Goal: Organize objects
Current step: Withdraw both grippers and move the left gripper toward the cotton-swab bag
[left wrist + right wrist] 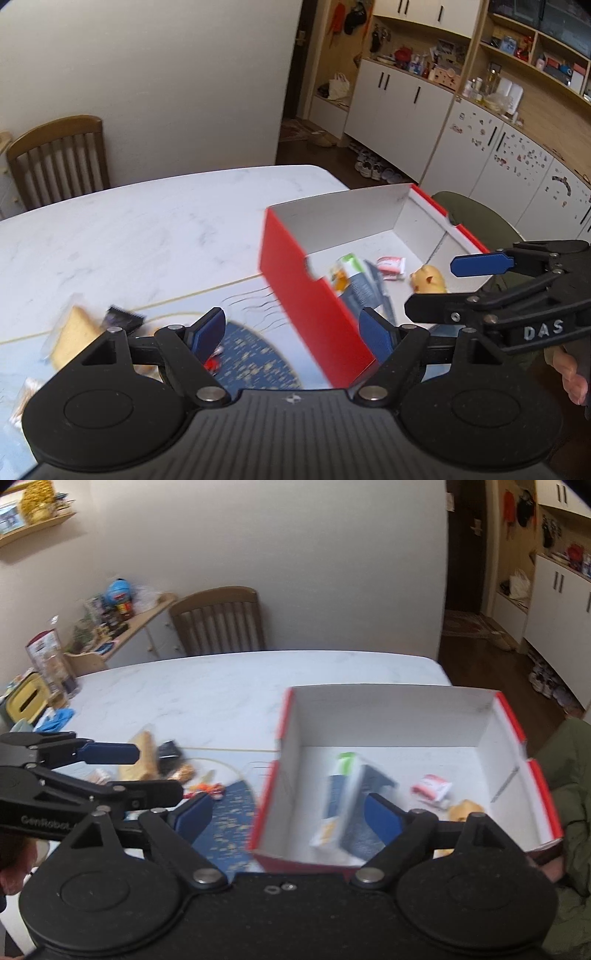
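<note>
Lower left of the left view, loose snacks (79, 332) lie nearest the spread, empty left gripper (295, 328); right gripper (288, 814) spread over the box (406, 716).

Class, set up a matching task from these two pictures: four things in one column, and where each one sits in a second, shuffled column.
Things
1. pink packet
2. bread slice
3. wooden chair
4. right gripper

Places
a. behind the table's far edge
b. on the table, left of the red box
c. inside the red box
d. open, above the box's near wall

Pairs: 1-c, 2-b, 3-a, 4-d
</note>
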Available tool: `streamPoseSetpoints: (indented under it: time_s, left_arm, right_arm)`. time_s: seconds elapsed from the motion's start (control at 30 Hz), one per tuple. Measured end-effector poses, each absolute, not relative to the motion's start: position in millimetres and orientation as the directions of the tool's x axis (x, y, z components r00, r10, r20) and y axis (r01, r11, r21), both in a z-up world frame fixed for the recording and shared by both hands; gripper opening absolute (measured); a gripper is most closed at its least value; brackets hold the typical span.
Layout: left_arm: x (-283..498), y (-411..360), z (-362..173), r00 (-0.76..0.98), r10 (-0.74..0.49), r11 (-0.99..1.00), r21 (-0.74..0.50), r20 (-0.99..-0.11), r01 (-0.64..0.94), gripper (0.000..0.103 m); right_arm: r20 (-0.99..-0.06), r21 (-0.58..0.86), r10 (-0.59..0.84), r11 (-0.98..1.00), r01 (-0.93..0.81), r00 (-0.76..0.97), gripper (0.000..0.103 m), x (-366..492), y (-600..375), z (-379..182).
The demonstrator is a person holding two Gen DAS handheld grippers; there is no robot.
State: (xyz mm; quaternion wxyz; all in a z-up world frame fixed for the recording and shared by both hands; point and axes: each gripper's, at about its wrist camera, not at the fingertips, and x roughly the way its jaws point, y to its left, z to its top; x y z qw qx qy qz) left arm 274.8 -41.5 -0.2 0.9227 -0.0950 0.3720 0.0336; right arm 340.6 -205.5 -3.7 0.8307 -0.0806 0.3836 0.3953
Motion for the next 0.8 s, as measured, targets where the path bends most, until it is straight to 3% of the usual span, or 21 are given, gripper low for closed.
streamPoseSetpoints:
  time_s: [0.1,0.53,0.6,0.8]
  left_arm:
    - [255.7,-27.3,-0.8,0.728,-0.002,0.979,-0.15,-0.686,-0.139,0.085]
    - [182.3,43.2,-10.1,0.741,0.031,0.964,-0.175,-0.671,-0.199,0.093]
    - [170.7,55.9,-14.1,0.739,0.027,0.958,-0.194,-0.674,-0.212,0.103]
    - [142.4,89.5,-29.3,0.729,0.073,0.956,-0.16,-0.68,-0.246,0.103]
  right_arm:
    - [-0.684,0.184,0.626,0.645,-0.742,0.375,0.101,323.3,-193.1,-4.1]
    - [-0.678,0.207,0.652,0.611,-0.764,0.339,0.101,269.3,-136.6,-18.6]
    - [-0.683,0.207,0.648,0.614,-0.762,0.337,0.101,264.1,-127.2,-22.7]
    - [-0.714,0.197,0.62,0.624,-0.756,0.325,0.101,250.2,-99.1,-37.7]
